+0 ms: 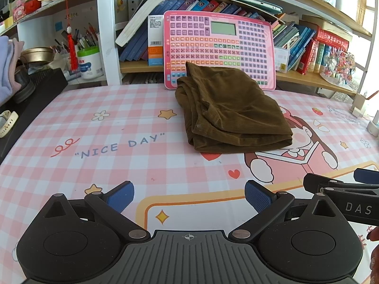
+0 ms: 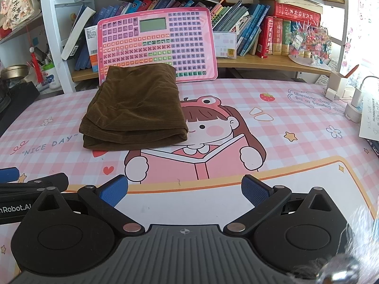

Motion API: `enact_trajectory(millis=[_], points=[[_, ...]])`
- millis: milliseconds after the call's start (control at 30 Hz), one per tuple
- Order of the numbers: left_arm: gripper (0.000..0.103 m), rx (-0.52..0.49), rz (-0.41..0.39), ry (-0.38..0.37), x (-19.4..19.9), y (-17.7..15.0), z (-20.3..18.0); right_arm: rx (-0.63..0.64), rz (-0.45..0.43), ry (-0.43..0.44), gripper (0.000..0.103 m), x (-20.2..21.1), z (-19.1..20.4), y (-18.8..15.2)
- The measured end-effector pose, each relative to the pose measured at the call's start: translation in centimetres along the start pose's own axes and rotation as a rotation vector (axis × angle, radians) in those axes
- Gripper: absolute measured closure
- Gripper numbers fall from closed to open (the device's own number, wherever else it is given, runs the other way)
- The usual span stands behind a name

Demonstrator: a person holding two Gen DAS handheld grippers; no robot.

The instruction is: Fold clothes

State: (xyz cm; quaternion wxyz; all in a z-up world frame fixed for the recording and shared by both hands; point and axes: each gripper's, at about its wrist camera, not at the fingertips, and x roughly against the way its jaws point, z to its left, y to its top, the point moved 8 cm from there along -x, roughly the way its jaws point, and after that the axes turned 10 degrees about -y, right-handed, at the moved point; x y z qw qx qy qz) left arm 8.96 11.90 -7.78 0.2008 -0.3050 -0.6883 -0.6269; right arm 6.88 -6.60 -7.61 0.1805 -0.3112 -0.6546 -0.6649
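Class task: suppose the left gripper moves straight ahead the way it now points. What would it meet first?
Probably the near edge of the folded brown garment. The left gripper, jaws open, has only bare checked desk mat before it until then. Depth is uncertain; its line may pass slightly left of the garment.

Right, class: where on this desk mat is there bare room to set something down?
Left of the folded brown corduroy garment, around the "NICE DAY" lettering; and between garment and open tongs. Crowded along the pink keyboard board and shelves.
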Motion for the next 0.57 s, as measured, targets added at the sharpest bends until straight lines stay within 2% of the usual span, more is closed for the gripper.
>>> enact_trajectory(millis=[567], points=[[0.002,-0.002,0.003,0.003,0.19,-0.10,-0.27,-0.002,0.004,-0.002,0.000,0.09,-0.21,-0.27]])
